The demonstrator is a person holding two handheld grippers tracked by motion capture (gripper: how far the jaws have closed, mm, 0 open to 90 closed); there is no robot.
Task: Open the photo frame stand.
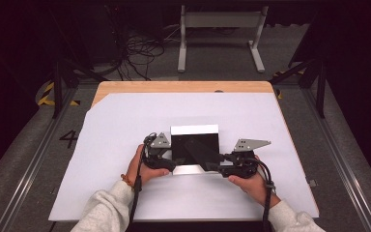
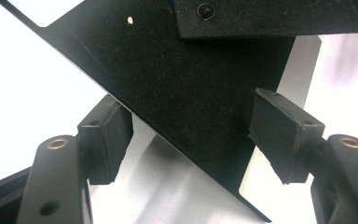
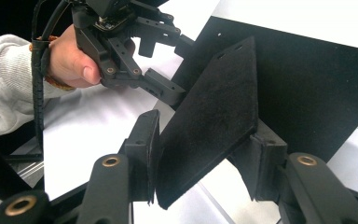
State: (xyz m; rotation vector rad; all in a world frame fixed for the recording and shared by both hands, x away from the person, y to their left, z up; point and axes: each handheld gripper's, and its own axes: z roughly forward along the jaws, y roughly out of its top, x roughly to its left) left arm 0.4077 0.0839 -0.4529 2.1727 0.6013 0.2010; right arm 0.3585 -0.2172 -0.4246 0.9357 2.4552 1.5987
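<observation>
A flat black base plate [image 1: 183, 142] lies on the white sheet [image 1: 125, 125], with a white strip [image 1: 194, 129] along its far edge. My left gripper [image 1: 166, 162] is at its near left corner. In the left gripper view the plate's corner [image 2: 182, 84] sits between the pads of the left gripper [image 2: 191, 126], and both pads touch its edges. My right gripper [image 1: 217, 164] is shut on a black felt-faced panel [image 3: 214, 107]. It holds that panel tilted up over the base plate [image 3: 317, 93], a pad pressed to each face [image 3: 200, 140]. Beyond it the left gripper [image 3: 168, 65] is in a hand.
The white sheet covers most of a wooden table [image 1: 183, 87]; its right edge [image 1: 294, 154] is close to my right hand. A metal stand [image 1: 220, 38] and loose cables [image 1: 140, 53] are on the floor beyond. A black piece with a screw head [image 2: 205, 10] crosses the top of the left gripper view.
</observation>
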